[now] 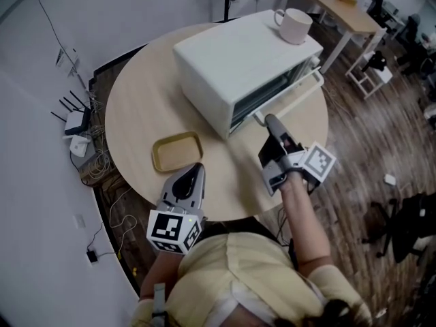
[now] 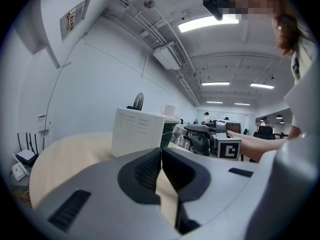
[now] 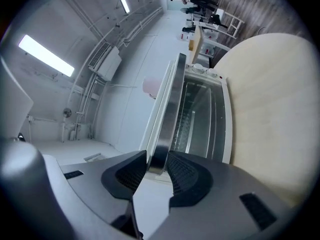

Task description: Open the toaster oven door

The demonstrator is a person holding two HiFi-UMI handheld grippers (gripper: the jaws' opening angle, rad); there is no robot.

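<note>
Evidently mid-pull, the right gripper (image 1: 270,122) clamps the ajar toaster oven (image 1: 231,63) handle (image 3: 164,124), the left gripper (image 1: 196,170) is closed and empty, and next comes swinging the handle down, nearward.

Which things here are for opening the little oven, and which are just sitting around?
For the job: toaster oven, its door handle, right gripper with jaws on that handle.
Lying about: mug on top of the oven, tray on the table, left gripper, jaws together.

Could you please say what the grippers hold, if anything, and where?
The right gripper clamps the toaster oven door handle near one end; the left gripper holds nothing.
</note>
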